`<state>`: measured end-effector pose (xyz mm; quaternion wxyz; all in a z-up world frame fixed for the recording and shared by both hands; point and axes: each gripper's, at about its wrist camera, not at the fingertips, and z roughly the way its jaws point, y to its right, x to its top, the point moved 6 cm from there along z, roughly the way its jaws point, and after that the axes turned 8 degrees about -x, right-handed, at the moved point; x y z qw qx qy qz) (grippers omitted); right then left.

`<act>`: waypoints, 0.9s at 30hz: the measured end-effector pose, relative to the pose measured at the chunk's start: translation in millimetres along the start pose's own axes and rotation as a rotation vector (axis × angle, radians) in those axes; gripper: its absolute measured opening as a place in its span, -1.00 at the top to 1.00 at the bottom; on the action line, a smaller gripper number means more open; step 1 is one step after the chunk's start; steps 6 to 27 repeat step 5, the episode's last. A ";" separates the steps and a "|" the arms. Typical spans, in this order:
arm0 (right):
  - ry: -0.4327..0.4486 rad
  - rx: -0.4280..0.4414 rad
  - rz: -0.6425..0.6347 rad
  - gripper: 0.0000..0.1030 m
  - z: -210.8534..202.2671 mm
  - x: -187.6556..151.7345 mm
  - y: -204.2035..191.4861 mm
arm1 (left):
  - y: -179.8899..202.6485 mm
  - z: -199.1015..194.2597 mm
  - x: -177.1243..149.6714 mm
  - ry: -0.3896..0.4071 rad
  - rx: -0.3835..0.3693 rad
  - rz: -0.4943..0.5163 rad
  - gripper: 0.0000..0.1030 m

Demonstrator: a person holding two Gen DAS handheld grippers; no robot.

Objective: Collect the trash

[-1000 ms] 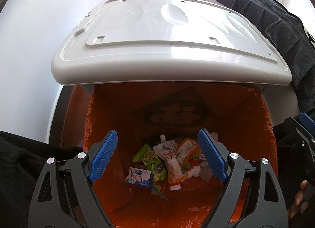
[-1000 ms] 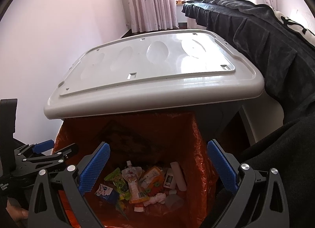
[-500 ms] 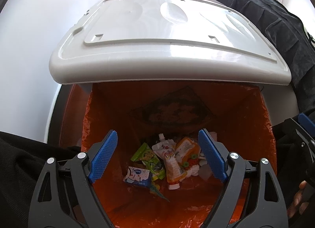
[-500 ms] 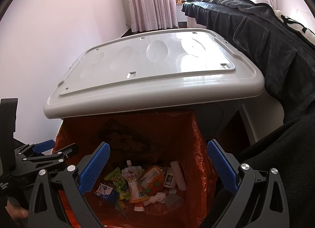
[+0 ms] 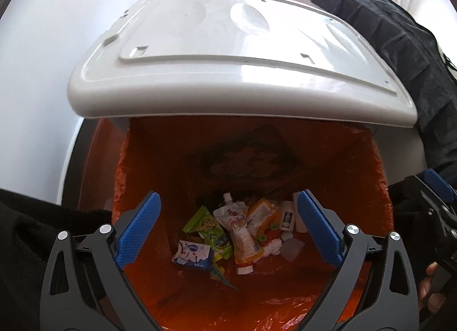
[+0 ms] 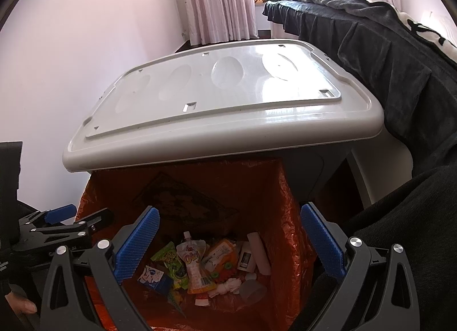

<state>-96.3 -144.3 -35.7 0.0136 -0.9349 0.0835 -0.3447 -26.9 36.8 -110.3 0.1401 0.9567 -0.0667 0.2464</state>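
Observation:
An orange-lined trash bin [image 5: 380,188] [image 6: 288,202] stands with its grey lid [image 5: 234,54] [image 6: 222,108] raised. Trash lies at its bottom: a white spout pouch [image 5: 237,225] [image 6: 197,262], a green wrapper [image 5: 205,225], a blue-and-white carton [image 5: 192,255] [image 6: 151,276], an orange pouch [image 5: 262,214] and a white tube [image 6: 258,254]. My left gripper [image 5: 227,197] hangs over the bin mouth, its jaws opening with nothing between them. My right gripper [image 6: 230,209] is open and empty above the same opening. Each gripper shows at the edge of the other's view.
A bed with a dark blanket [image 6: 385,54] runs along the right, close to the bin. A pale wall [image 6: 85,45] is on the left and curtains [image 6: 217,2] hang behind. Dark sleeves [image 6: 400,231] and a hand [image 6: 20,306] frame the near edges.
The left gripper's jaws have spread wider. Neither hand has moved and the trash lies as before.

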 end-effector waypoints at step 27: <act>-0.002 -0.008 -0.003 -0.90 1.0 0.1 -0.1 | -3.4 -0.6 0.9 0.002 0.043 -0.011 -0.82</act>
